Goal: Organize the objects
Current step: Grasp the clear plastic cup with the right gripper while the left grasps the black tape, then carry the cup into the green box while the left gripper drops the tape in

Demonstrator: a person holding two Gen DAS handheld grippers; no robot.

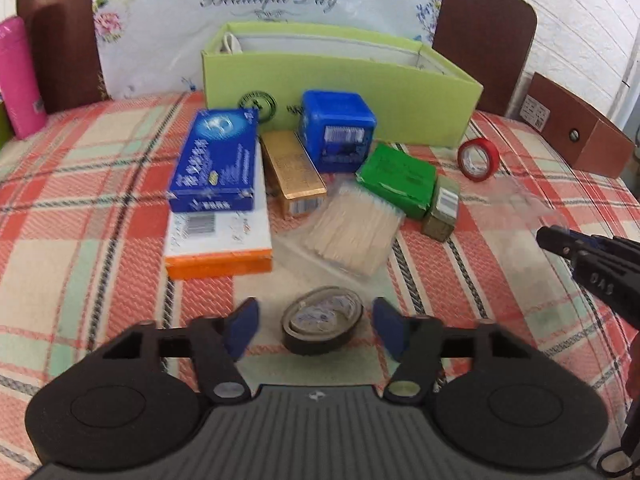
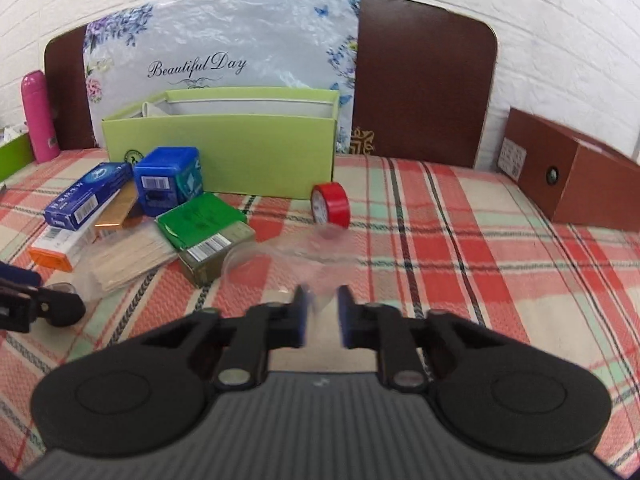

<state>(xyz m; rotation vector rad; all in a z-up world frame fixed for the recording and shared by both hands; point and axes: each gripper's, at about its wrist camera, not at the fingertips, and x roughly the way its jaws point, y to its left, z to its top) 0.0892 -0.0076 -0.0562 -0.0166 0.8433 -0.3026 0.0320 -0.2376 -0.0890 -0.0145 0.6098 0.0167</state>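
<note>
A black tape roll (image 1: pixel 322 325) lies on the plaid cloth between the open fingers of my left gripper (image 1: pixel 315 325). My right gripper (image 2: pixel 322 312) is nearly shut on the edge of a clear plastic cup (image 2: pixel 280 258) that lies on its side; in the left wrist view the cup (image 1: pixel 520 208) shows at the right. A light green open box (image 1: pixel 340 92) stands at the back, also in the right wrist view (image 2: pixel 224 152). In front of it lie a blue carton (image 1: pixel 216 160), a gold box (image 1: pixel 294 172), a blue cube tin (image 1: pixel 336 128), a green packet (image 1: pixel 396 178), a toothpick box (image 1: pixel 352 232) and red tape (image 1: pixel 478 159).
An orange and white box (image 1: pixel 218 240) lies under the blue carton. A pink bottle (image 1: pixel 20 80) stands at the far left. A brown box (image 2: pixel 568 176) sits at the right edge. A floral board (image 2: pixel 224 52) leans on the wall behind.
</note>
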